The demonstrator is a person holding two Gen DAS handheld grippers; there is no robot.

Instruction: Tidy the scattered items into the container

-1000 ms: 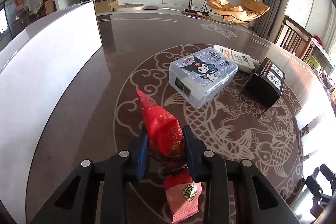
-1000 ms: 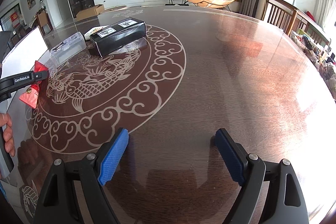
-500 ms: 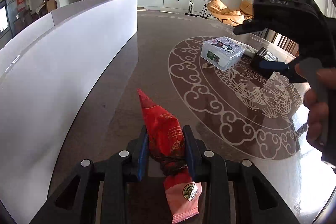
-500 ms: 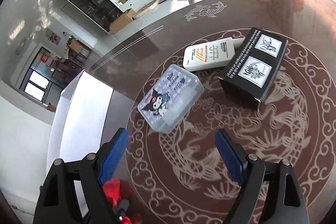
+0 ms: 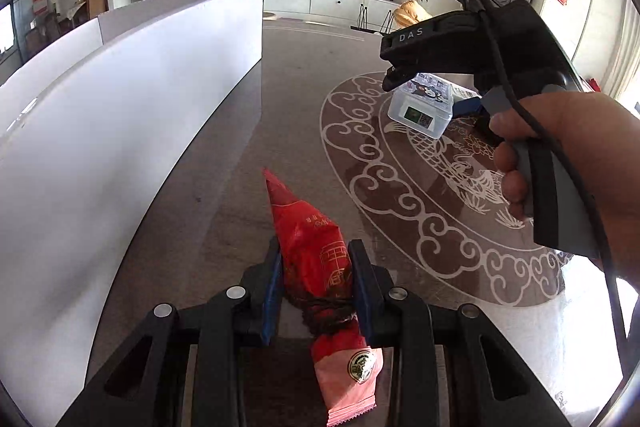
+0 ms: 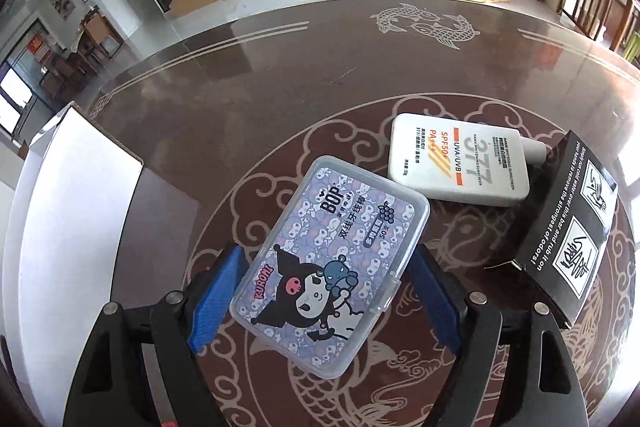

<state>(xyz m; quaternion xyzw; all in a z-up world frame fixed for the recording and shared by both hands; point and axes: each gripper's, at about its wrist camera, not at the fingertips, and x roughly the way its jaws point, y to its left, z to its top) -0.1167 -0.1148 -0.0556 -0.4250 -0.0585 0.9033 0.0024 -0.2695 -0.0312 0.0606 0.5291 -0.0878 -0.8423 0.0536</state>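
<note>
My left gripper [image 5: 314, 277] is shut on a red snack packet [image 5: 316, 259] and holds it above the dark table, right of the tall white container wall [image 5: 132, 99]. My right gripper [image 6: 326, 287] is open, its blue pads on either side of a clear plastic floss box [image 6: 332, 259] with a cartoon lid that lies on the table. The pads do not press the box. That box [image 5: 422, 107] and the right gripper's body also show in the left wrist view. A white sunscreen tube [image 6: 460, 163] and a black carton [image 6: 568, 231] lie to the right.
The white container [image 6: 76, 195] stands at the table's left side in the right wrist view. The round table [image 6: 320, 59] has a pale fish-and-cloud pattern. Chairs and living-room furniture stand beyond the far edge.
My right gripper has swung left and come down around the floss box. My left gripper has carried the red packet left, close beside the white container wall.
</note>
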